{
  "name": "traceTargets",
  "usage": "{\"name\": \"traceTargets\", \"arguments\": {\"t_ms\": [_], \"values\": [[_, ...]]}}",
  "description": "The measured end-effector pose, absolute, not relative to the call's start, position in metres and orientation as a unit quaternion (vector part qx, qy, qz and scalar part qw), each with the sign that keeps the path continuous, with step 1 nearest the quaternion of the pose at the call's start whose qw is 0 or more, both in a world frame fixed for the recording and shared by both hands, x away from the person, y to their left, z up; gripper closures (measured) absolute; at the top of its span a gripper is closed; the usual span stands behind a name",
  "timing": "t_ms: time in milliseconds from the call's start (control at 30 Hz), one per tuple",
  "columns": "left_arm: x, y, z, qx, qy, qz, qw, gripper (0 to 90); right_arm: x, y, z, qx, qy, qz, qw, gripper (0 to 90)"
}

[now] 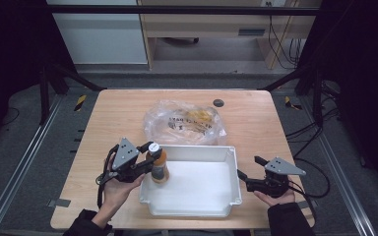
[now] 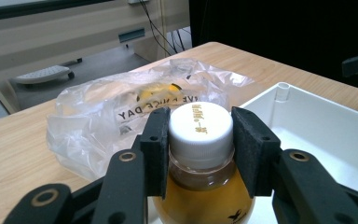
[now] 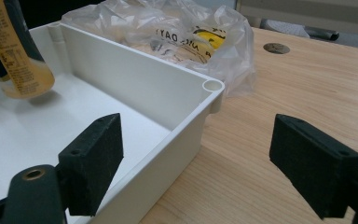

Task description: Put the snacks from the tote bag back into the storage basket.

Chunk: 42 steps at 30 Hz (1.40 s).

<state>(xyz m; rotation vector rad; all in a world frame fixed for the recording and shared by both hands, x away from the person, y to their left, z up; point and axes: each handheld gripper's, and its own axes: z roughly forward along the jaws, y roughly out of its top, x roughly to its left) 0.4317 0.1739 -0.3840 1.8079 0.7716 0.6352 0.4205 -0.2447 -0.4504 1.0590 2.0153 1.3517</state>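
The left gripper [image 1: 145, 158] is clamped on the white cap and neck of an orange juice bottle [image 1: 158, 167], which is held upright at the near-left corner of the white tray [image 1: 229, 160]. In the right gripper view the bottle's base appears to be just above the tray floor, though contact cannot be ruled out. The step in hand is judged to be setting the bottle down inside the tray.

To do it well, the bottle should be kept vertical and lowered gently until its base is borne flat by the tray floor; only then should the pads [image 2: 156, 140] be parted, and the gripper drawn straight up so the cap is not dragged sideways. The left wall of the tray lies close by and should be cleared by the jaws.

The right gripper [image 1: 250, 173] is held with its jaws wide apart and nothing between them, at the tray's near-right corner, where the tray could be steadied if needed.

The wooden table [image 1: 118, 113] is pale and smooth. A crumpled clear plastic bag [image 1: 184, 123] with yellow contents lies just beyond the tray. Behind the table, a desk and hanging cables are seen; the sides are dark.
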Motion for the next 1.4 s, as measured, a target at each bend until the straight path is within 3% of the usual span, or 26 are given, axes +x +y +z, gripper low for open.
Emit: {"name": "traceTargets", "arguments": {"t_ms": [767,1400], "values": [[0.431,0.174,-0.398,0.762,0.325,0.257,0.498,59.1,0.42,-0.245,-0.45,0.388,0.738,0.495,0.245,17.6],[0.428,0.175,-0.407,0.749,0.319,0.257,0.521,58.2,0.419,-0.245,-0.45,0.39,0.738,0.494,0.245,17.6]]}}
